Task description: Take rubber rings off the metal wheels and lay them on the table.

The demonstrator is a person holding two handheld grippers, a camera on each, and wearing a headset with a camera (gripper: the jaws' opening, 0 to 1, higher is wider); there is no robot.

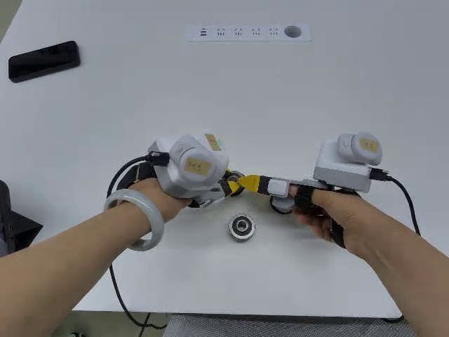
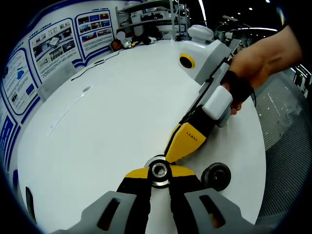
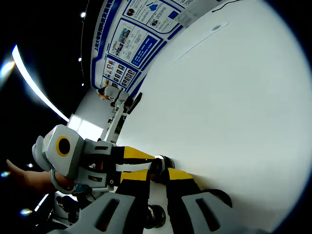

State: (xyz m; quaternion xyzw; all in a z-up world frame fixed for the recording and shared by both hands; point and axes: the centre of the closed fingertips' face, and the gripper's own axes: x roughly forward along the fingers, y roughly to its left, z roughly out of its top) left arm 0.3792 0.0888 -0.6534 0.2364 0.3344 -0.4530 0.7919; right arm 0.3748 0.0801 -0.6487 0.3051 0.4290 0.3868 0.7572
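Observation:
A small metal wheel [image 2: 158, 170] with a dark rubber ring is held just above the white table [image 1: 140, 119], and my left gripper [image 2: 158, 176] is shut on it. From the right, my right gripper [image 1: 247, 184] meets the same wheel [image 3: 160, 165], its yellow jaws closed on the rim where the ring sits. A second wheel [image 1: 241, 227] with its black ring lies on the table just in front of the two grippers. A third wheel [image 1: 283, 205] rests under my right gripper's body.
A black phone [image 1: 43, 60] lies at the far left and a white power strip [image 1: 249, 32] at the back. A dark object [image 1: 10, 226] sits at the left edge. Cables trail off the near table edge [image 1: 245, 312].

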